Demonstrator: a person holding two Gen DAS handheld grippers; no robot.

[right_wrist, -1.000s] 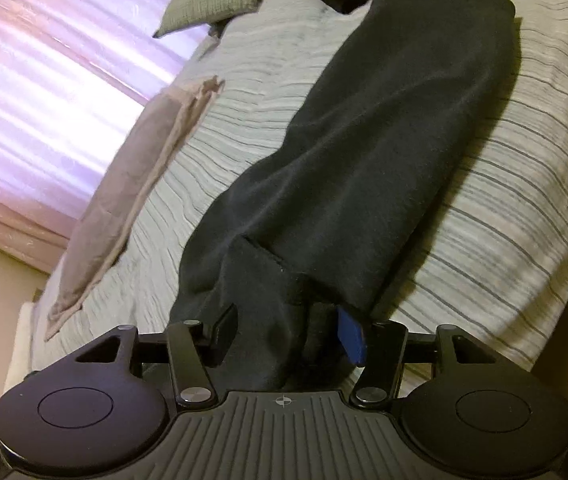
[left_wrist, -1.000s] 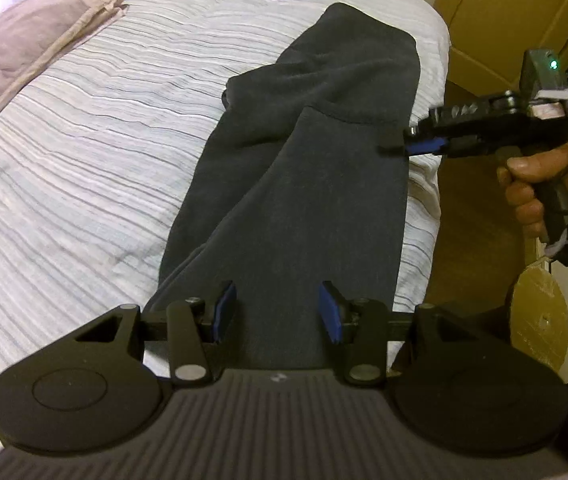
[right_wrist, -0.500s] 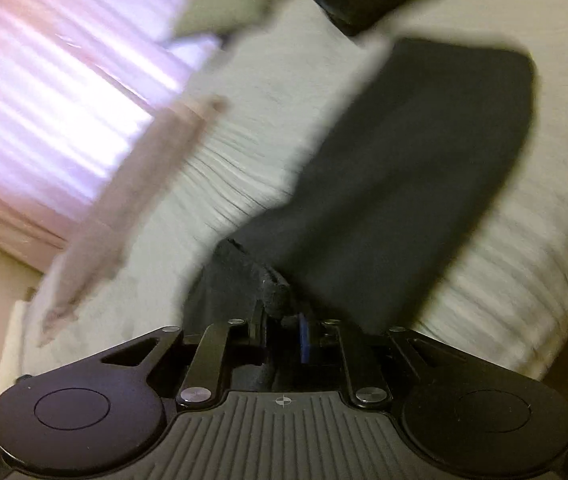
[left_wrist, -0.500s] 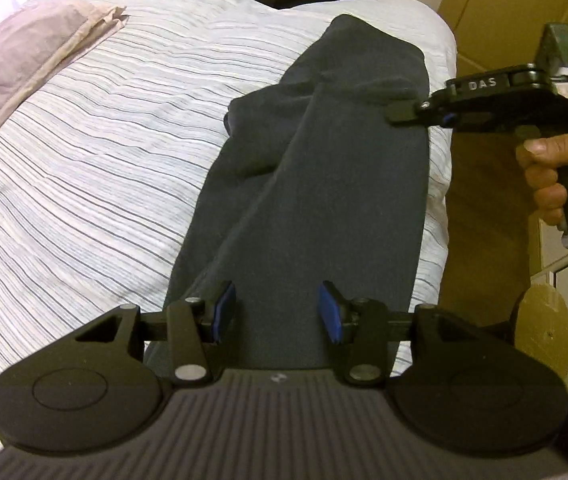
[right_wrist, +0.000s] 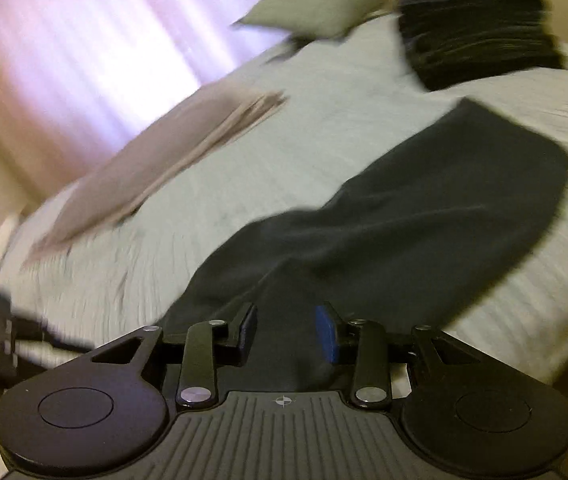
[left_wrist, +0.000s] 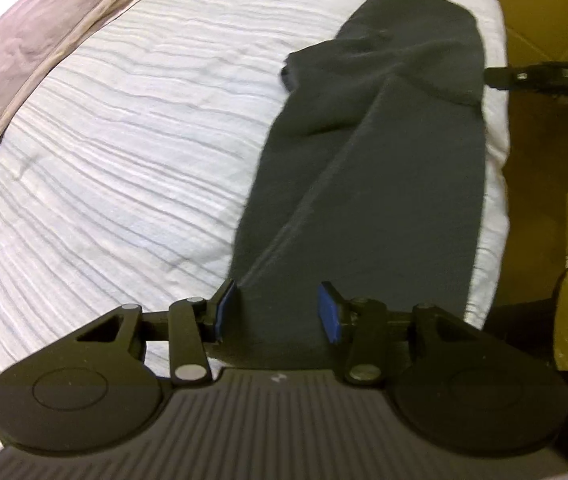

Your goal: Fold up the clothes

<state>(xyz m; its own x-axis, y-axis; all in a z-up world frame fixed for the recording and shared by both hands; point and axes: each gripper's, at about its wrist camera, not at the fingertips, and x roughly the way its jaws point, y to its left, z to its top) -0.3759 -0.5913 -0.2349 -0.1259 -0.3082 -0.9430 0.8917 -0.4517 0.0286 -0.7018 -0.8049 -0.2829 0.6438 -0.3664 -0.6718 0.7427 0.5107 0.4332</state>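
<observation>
At the upper left of the left wrist view a folded pinkish cloth (left_wrist: 40,36) is lying on the bed (left_wrist: 132,152), and in the right wrist view a dark folded stack (right_wrist: 479,36) is seen at the upper right beside a grey-green pillow (right_wrist: 307,4); some clothes are judged to be done already. The dark garment (left_wrist: 371,184), folded lengthwise into a long strip, is lying along the right of the bed, and its crosswise folds are being left to do.

At the lower centre the left gripper (left_wrist: 278,310) is being held released, its blue pads apart over the garment's near end without pressing it. At the right edge the right gripper (left_wrist: 543,78) is only partly shown; in its own view (right_wrist: 285,332) the jaws are parted over the cloth with nothing pinched.

Compared with a second ago, the left gripper is being brought lower and nearer the cloth. The right gripper's jaws, pinched on a fabric fold half a second ago, have just been opening, and its view is being rolled and raised, so the stack is now shown.
</observation>
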